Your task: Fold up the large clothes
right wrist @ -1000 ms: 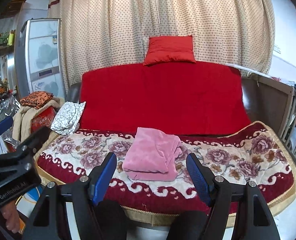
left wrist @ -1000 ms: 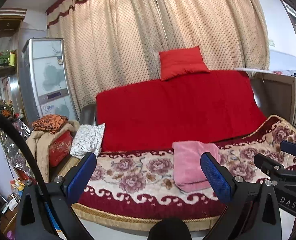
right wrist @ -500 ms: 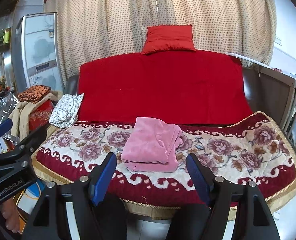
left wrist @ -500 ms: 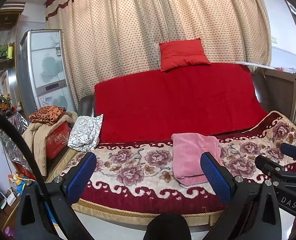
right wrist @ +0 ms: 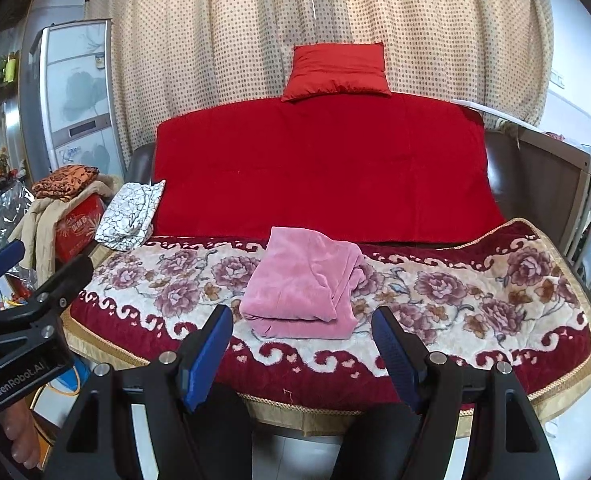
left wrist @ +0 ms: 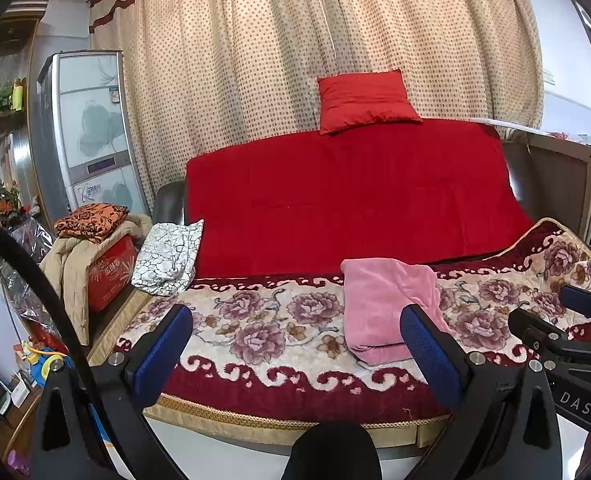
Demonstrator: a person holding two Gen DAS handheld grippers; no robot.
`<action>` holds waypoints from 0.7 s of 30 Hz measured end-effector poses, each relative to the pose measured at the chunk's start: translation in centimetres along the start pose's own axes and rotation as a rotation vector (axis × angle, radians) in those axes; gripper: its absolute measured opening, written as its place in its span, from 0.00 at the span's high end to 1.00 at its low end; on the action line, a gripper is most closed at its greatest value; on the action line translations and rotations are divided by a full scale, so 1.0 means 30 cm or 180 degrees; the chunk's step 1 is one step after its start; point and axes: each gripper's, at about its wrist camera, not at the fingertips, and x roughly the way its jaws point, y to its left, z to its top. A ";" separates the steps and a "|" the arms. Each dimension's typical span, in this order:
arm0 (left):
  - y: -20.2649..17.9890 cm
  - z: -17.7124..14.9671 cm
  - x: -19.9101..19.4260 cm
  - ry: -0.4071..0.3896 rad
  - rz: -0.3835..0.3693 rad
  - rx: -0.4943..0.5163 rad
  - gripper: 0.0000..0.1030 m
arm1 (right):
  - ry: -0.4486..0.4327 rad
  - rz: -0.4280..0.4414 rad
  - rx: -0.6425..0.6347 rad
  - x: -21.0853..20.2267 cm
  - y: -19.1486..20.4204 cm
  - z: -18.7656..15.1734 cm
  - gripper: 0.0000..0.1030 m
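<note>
Folded pink garment (right wrist: 303, 284) on floral sofa cover (right wrist: 475, 300); right gripper (right wrist: 303, 344) jaws apart, empty.

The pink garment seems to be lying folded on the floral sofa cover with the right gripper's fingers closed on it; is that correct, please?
Not quite: the pink garment does lie folded on the floral sofa cover, but the right gripper is open and short of it, touching nothing. The right wrist view shows this.

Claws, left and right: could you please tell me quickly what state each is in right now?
Left claw: open, holding nothing.
Right claw: open, holding nothing; the pink garment lies untouched beyond it.
</note>
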 end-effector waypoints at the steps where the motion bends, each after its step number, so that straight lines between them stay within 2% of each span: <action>1: 0.000 -0.001 0.001 0.0003 -0.0006 -0.0001 0.00 | 0.0000 0.0001 -0.0003 0.001 0.000 0.000 0.27; 21: 0.027 -0.013 0.021 0.0053 -0.0028 -0.0049 0.00 | 0.0018 -0.0002 -0.0072 0.011 0.022 0.008 0.27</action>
